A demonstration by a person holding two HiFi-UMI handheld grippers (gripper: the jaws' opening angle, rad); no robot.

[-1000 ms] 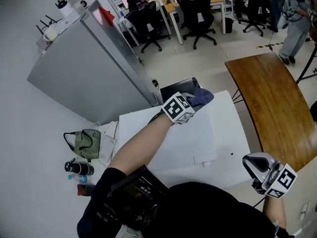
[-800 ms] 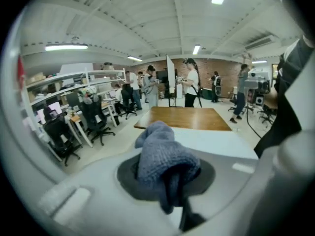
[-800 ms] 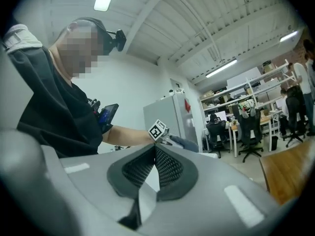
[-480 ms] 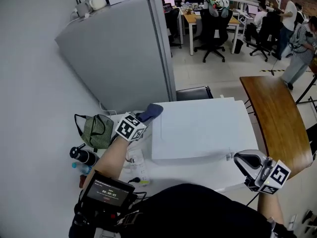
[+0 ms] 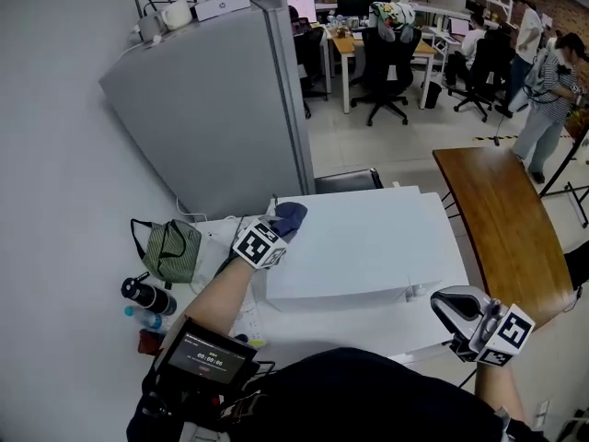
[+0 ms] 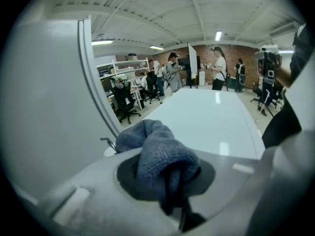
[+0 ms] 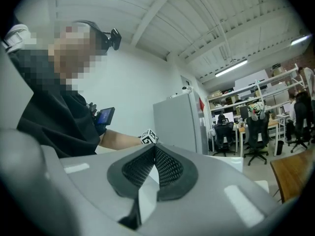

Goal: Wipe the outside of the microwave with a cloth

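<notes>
The white microwave stands below me, and its flat top fills the middle of the head view. My left gripper rests at the top's back left corner, shut on a bunched blue cloth. In the left gripper view the cloth bulges out of the gripper, with the microwave top stretching away beyond it. My right gripper hangs off the microwave's front right corner, apart from it. Its pads meet at the tip with nothing between them.
A tall grey fridge stands at the back left. A green bag and a dark bottle lie left of the microwave. A wooden table runs along the right. Office chairs and people are farther back.
My left gripper has carried the cloth from the top's far corner across to its left edge, then slightly right. The right gripper stays low by the front right corner.
</notes>
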